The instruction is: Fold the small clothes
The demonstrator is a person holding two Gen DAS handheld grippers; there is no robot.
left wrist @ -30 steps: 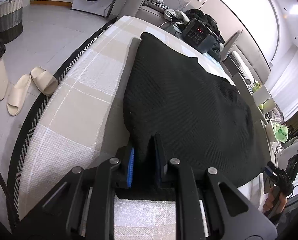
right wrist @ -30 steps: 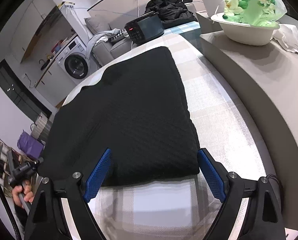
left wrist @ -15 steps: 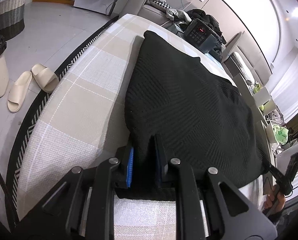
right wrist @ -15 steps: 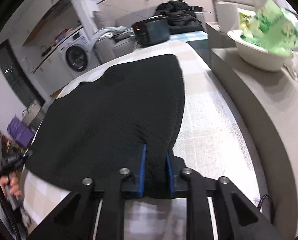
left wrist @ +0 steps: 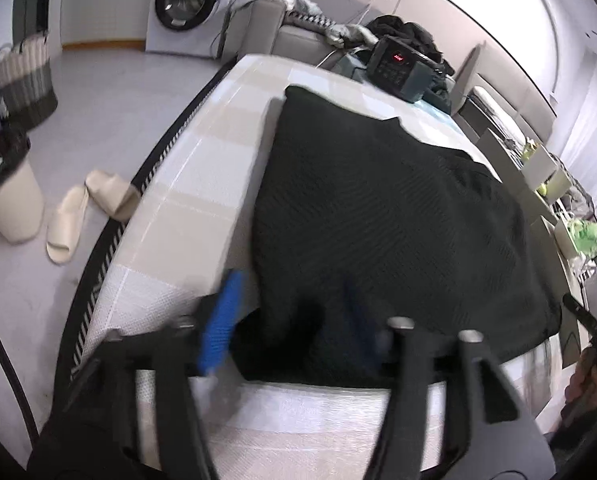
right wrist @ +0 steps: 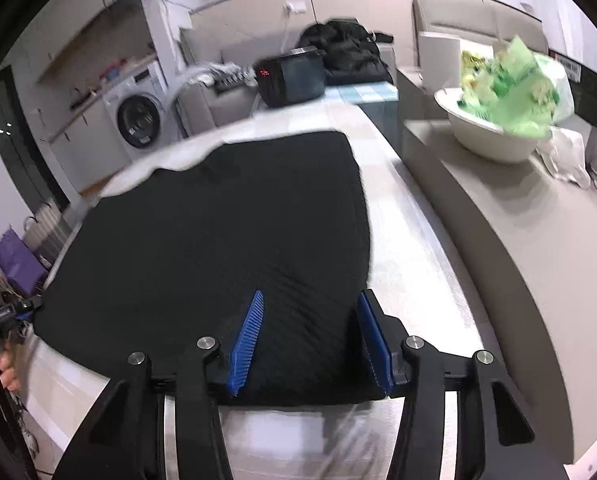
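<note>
Laundry-room-meets-living-room vibes all round, with a washing machine [left wrist: 184, 2] against the far wall and a grey sofa [left wrist: 282, 36] piled with clothes just behind the table. Up front is the big table in its beige checked cloth [left wrist: 202, 184], and spread flat across most of it is the black knit garment [left wrist: 386, 216], its near hem running along close to the table's near edge and its far end reaching toward a black appliance with a red display [left wrist: 398, 66]. Off to the right sits a long grey counter [right wrist: 538, 248] with a white bowl [right wrist: 494, 140] holding something green in a plastic bag. Down on the floor to the left I can see a bin [left wrist: 6, 196], a striped basket [left wrist: 24, 80] and a pair of cream slippers [left wrist: 86, 212]. Now my tongs: my left gripper [left wrist: 290, 332] has just been opening, jaws apart over the near left corner of the garment with cloth between them but not pinched, though that view is blurry. My right gripper [right wrist: 310, 340] has just been opening too, blue pads [right wrist: 248, 332] standing clear on either side of the near right corner, so it's let go as well.
</note>
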